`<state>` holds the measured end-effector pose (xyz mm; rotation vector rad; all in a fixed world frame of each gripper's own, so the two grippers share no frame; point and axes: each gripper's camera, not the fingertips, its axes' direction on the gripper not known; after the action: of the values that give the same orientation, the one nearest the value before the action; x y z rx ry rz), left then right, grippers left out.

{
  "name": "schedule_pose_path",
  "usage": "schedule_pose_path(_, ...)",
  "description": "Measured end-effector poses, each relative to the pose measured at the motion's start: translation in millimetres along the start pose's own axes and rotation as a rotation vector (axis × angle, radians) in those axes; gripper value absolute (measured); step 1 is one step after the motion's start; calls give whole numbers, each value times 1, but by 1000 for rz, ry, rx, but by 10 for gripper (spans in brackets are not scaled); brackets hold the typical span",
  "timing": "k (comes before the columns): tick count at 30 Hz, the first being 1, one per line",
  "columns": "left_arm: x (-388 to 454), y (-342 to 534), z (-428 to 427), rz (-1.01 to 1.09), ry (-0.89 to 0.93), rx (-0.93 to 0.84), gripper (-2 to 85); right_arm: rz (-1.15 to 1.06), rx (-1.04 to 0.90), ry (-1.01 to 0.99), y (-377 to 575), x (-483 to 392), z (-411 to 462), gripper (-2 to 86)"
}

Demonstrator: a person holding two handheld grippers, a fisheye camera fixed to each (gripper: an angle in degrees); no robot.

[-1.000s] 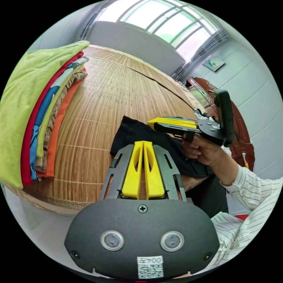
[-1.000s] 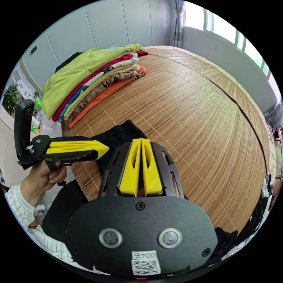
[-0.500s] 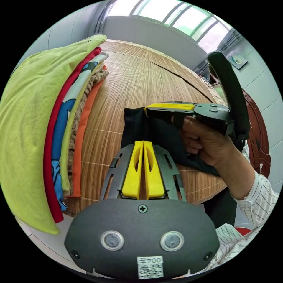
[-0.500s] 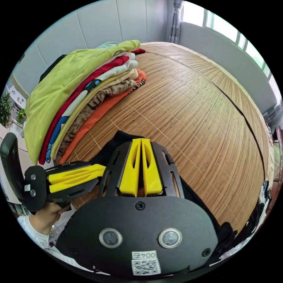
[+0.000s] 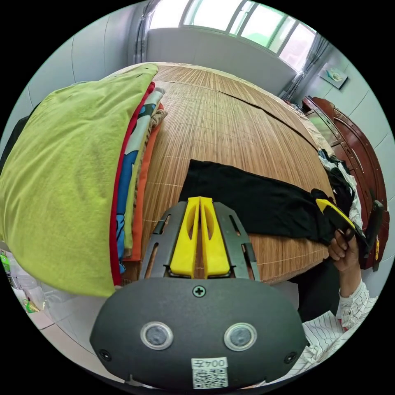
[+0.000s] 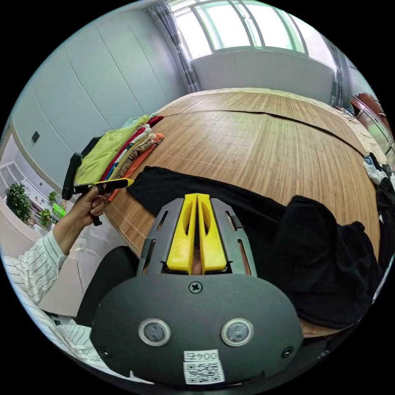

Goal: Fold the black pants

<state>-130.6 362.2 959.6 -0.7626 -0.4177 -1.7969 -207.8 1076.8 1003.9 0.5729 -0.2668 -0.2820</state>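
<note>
The black pants point(image 5: 255, 201) lie stretched along the near edge of the bamboo mat point(image 5: 214, 115). In the right gripper view the black pants point(image 6: 230, 201) run from a flat end at the left to a bunched end at the right. My left gripper point(image 5: 199, 201) is shut with nothing between its jaws, hovering just short of the flat end. It also appears as the left gripper point(image 6: 130, 180), held in a hand beside that end's corner. My right gripper point(image 6: 196, 198) is shut above the pants' middle. The right gripper point(image 5: 320, 202) touches the bunched end.
A stack of folded clothes point(image 5: 70, 173) topped by a lime-green piece sits at the mat's left end, close to the left gripper; the same stack point(image 6: 119, 156) lies beyond the pants. Loose clothes point(image 5: 341, 173) are piled at the far right by wooden furniture point(image 5: 358, 140).
The two hands have moved apart: the left gripper toward the stack end of the pants, the right gripper toward the bunched end. Both jaws stayed shut.
</note>
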Motion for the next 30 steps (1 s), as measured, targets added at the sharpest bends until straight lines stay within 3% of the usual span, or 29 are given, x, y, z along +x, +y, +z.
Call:
schedule_pose_path(5, 26, -13, 48, 137, -151, -124, 1, 74, -148, 191, 50, 55, -31, -7)
schedule_pose_path(7, 14, -18, 51, 107, -139, -122, 1, 107, -236, 190, 65, 73, -27, -7)
schedule_pose_path(10, 11, -23, 47, 66, -220, -134, 1, 115, -210, 145, 81, 84, -43, -7)
schedule_pose_path(15, 46, -17, 27, 97, -207, -42, 2, 139, -55, 78, 93, 102, -102, -7)
schedule_pose_path(19, 95, 14, 6, 187, -10, 108, 4, 169, 116, 166, 118, 132, -188, -6)
schedule_pose_path(24, 133, 61, 37, 212, 147, 63, 11, 403, 195, 248, 185, 238, -291, 9)
schedule_pose_path(27, 149, 88, 58, 227, 133, 37, 12, 575, 221, 263, 234, 313, -335, 47)
schedule_pose_path(30, 163, 106, 78, 298, -30, 18, 13, 674, 262, 212, 251, 371, -363, 79)
